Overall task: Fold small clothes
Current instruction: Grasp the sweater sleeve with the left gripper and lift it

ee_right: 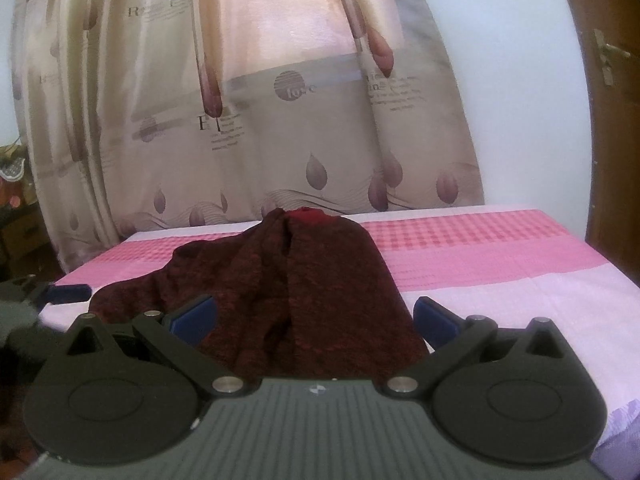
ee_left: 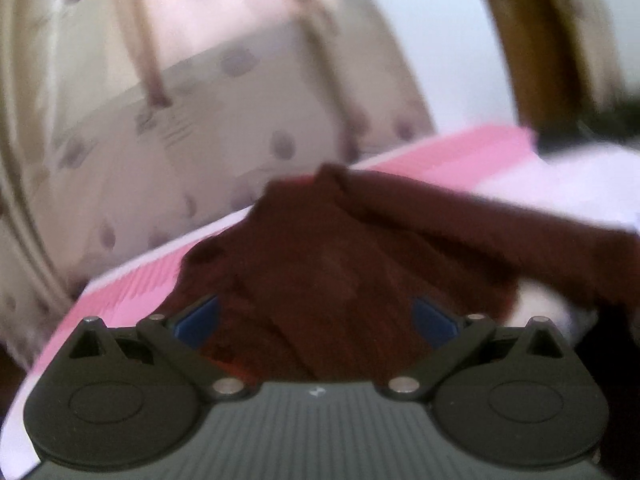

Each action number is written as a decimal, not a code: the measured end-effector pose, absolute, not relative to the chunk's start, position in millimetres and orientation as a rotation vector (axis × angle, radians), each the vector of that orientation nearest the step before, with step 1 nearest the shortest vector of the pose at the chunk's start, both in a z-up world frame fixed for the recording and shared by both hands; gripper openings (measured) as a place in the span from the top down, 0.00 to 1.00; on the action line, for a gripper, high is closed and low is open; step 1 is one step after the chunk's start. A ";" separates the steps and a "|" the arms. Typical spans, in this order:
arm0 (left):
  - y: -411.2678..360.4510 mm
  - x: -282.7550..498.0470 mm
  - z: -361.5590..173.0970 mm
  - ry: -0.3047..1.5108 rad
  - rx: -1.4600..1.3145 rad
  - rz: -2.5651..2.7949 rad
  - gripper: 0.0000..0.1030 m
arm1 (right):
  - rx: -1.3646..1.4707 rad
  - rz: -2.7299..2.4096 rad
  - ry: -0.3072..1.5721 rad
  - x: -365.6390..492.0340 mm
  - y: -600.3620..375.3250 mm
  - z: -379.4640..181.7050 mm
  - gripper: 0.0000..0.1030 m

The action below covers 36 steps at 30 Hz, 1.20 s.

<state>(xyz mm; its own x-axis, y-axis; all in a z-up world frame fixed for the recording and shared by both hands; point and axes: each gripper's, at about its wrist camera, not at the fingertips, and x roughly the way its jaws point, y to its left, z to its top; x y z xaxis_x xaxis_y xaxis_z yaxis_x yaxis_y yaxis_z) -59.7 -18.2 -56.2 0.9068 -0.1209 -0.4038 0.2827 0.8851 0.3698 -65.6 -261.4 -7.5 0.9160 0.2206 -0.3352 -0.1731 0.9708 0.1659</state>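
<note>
dark maroon knitted garment [ee_right: 296, 292] bunched up on the pink checked bed sheet [ee_right: 480, 248], both hand-held grippers, left [ee_left: 316, 320] and right [ee_right: 314, 316], spread wide around it, gripping nothing

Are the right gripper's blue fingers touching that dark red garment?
Cannot tell. In the right wrist view the open right gripper straddles the dark red garment, which hides any gap at its fingers.
</note>
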 end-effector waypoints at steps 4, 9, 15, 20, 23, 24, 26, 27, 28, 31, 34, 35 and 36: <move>-25.2 -75.0 -66.3 0.327 0.545 -0.285 0.00 | 0.155 0.199 0.371 -63.3 -264.9 -11.0 0.00; -48.4 -97.2 -82.5 0.233 0.707 -0.406 0.00 | 0.171 0.199 0.385 -60.6 -268.8 -14.0 0.00; -72.8 -98.1 -105.5 0.243 0.842 -0.488 0.05 | 0.193 0.191 0.398 -58.7 -275.0 -17.6 0.00; -80.5 -86.6 -117.1 0.345 0.855 -0.492 0.74 | 0.207 0.173 0.405 -57.2 -282.6 -21.1 0.00; -80.6 -80.1 -123.5 0.370 0.847 -0.430 0.75 | 0.238 0.170 0.420 -54.5 -288.2 -24.4 0.00; -79.6 -81.4 -122.0 0.373 0.838 -0.432 0.75 | 0.246 0.169 0.422 -54.1 -289.6 -25.4 0.00; -79.4 -83.7 -118.5 0.372 0.821 -0.427 0.78 | 0.249 0.167 0.422 -54.2 -290.4 -26.7 0.00; -77.9 -85.3 -115.2 0.364 0.808 -0.421 0.83 | 0.248 0.165 0.422 -54.4 -290.6 -27.4 0.00; -74.3 -86.2 -109.9 0.351 0.790 -0.397 0.87 | 0.248 0.163 0.424 -54.3 -291.0 -28.1 0.00; -60.9 -79.6 -83.5 0.325 0.690 -0.327 0.89 | 0.256 0.158 0.427 -53.9 -292.8 -29.4 0.00; -38.8 -66.3 -49.2 0.312 0.550 -0.231 0.89 | 0.258 0.148 0.430 -53.4 -294.6 -31.1 0.00; -29.6 -60.4 -36.4 0.309 0.499 -0.204 0.89 | 0.259 0.146 0.431 -52.4 -294.8 -31.4 0.00; -22.0 -55.4 -26.5 0.303 0.465 -0.180 0.89 | 0.260 0.145 0.433 -51.4 -294.6 -31.6 0.00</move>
